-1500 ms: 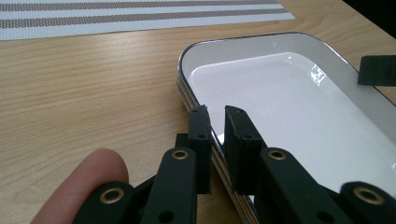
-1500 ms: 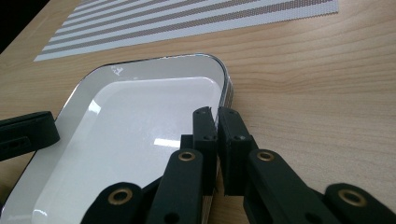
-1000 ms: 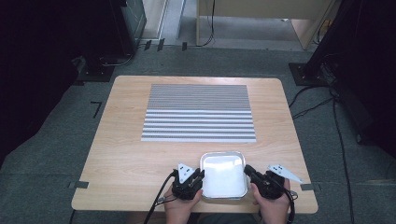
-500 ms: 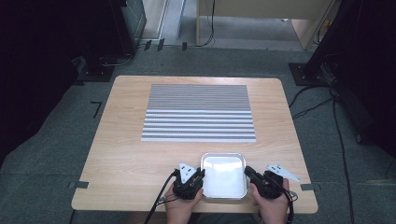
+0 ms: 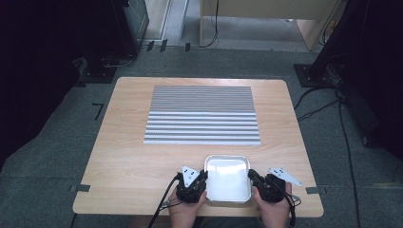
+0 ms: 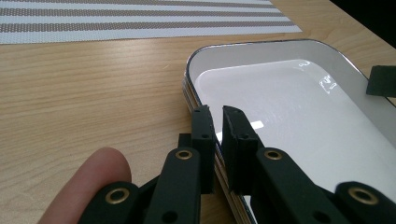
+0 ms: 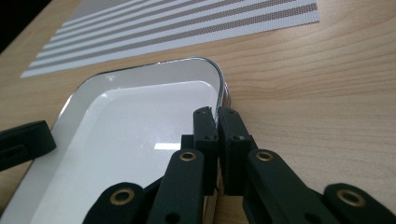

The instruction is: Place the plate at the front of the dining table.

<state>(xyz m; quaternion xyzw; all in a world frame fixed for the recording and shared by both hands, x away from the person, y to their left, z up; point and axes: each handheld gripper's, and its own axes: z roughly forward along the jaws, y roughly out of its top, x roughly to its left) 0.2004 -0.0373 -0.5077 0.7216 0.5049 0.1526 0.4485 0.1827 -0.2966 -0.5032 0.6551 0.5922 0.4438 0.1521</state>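
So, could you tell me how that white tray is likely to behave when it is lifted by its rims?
The tray looks thin, rigid and shallow, so probably light and unlikely to sag. Its glossy rim may slip between the narrow jaws of the left gripper and right gripper.

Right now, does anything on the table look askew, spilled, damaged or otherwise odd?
Nothing stands out. The tray sits square and empty at the table's near edge, the left gripper and right gripper each pinching one side rim. The striped mat lies flat and straight beyond it.
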